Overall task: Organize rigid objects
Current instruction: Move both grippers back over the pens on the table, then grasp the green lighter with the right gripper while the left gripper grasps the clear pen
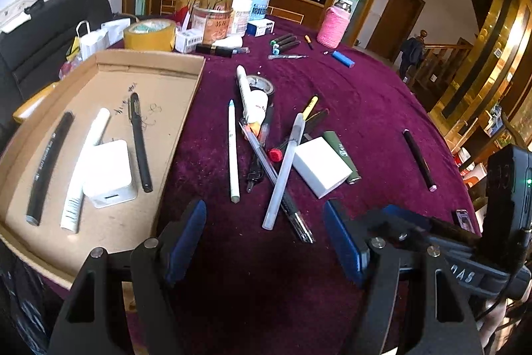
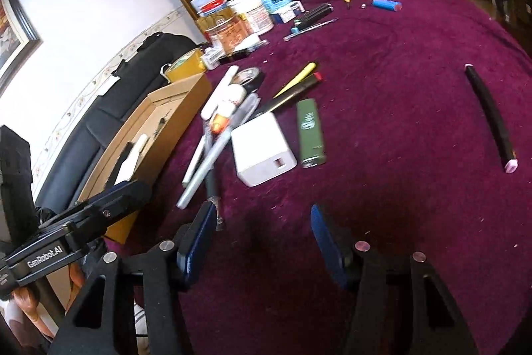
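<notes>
A shallow cardboard tray [image 1: 156,69] lies at the left on the purple cloth and holds two black pens, a white tube and a white charger [image 1: 109,173]. Beside it sits a pile of pens and markers [image 1: 266,148], a white pen [image 1: 233,150], a second white charger [image 1: 321,167] [image 2: 262,148] and a green lighter [image 2: 311,132]. A black marker with a pink tip [image 2: 490,118] [image 1: 419,160] lies apart at the right. My left gripper [image 1: 264,233] stands open just short of the pile, nothing between its fingers. My right gripper [image 2: 262,235] is open too, in front of the charger.
Jars, tins, a roll of yellow tape [image 1: 149,35] and small boxes crowd the table's far side. A pink knitted bottle cover [image 1: 334,24], a blue lighter [image 1: 344,58] and more markers [image 1: 284,42] lie beyond. A black bag [image 1: 50,25] rests behind the tray. Bare cloth stretches at the right.
</notes>
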